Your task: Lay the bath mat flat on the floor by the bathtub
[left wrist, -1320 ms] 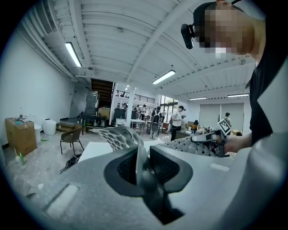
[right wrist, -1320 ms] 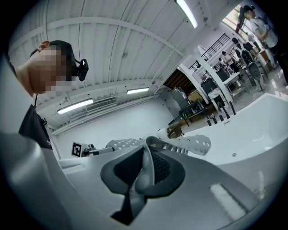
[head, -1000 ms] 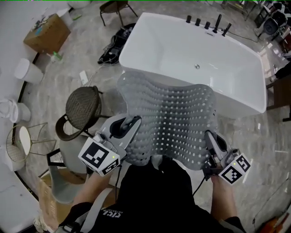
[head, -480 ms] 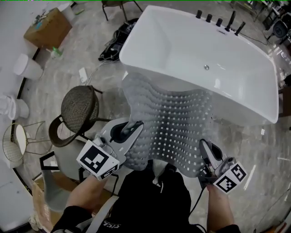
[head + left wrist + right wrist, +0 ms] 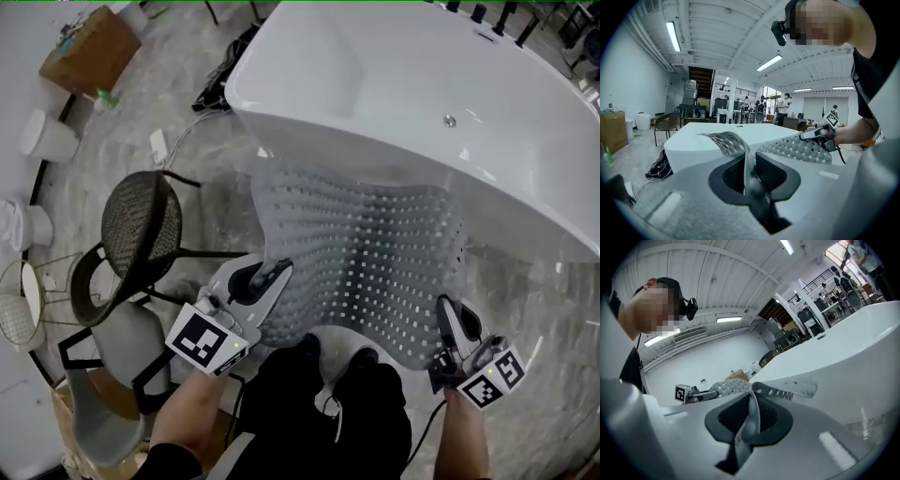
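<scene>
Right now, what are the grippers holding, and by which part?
Both hold the bath mat by its near edge: left gripper clamped at the left corner, right gripper at the right corner.

The person wears black clothing (image 5: 328,412) with short sleeves, and a small black head camera (image 5: 779,31). The left gripper (image 5: 272,274) and right gripper (image 5: 450,309) are pale grey shells with dark jaw linings. Each carries a marker cube (image 5: 208,339) of black-and-white squares, and a thin dark cable (image 5: 424,433) trails from the right one.
</scene>
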Tool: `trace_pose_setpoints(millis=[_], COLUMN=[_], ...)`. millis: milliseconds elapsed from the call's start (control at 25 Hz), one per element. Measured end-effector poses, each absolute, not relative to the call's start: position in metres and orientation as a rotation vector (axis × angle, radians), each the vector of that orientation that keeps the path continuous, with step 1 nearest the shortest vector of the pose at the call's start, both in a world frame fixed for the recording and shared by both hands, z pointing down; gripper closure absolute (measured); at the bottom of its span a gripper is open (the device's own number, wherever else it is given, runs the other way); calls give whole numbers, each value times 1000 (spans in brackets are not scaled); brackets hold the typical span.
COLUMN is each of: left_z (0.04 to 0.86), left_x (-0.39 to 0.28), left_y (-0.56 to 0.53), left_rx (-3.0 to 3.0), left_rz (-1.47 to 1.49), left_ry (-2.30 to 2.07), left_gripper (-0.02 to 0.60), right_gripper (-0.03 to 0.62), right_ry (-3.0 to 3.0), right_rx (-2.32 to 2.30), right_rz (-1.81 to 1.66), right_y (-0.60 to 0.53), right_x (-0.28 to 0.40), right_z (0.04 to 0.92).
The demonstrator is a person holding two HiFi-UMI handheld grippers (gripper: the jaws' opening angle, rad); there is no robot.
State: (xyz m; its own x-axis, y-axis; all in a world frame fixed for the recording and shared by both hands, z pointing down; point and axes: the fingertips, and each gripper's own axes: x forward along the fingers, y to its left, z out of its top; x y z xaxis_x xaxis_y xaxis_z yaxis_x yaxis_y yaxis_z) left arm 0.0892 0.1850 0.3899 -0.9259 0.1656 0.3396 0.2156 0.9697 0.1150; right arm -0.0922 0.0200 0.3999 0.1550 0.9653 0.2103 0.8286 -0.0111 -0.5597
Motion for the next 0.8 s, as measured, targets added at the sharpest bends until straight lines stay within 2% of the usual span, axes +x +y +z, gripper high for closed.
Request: trace_pose_setpoints(millis=[440, 800], left_z=[488, 623], left_x=[107, 86], left_y=[201, 214], left_rx=[-162, -141], left_rz=[-340, -344], left_ry=[-2855, -2796], left_gripper=[532, 535], right_gripper=[577, 577], right_ry=[-1779, -1749], right_rx=[-1831, -1818], right_rz=[163, 112], right_y=[12, 10], right_x=[-107, -144], right_z=[475, 608])
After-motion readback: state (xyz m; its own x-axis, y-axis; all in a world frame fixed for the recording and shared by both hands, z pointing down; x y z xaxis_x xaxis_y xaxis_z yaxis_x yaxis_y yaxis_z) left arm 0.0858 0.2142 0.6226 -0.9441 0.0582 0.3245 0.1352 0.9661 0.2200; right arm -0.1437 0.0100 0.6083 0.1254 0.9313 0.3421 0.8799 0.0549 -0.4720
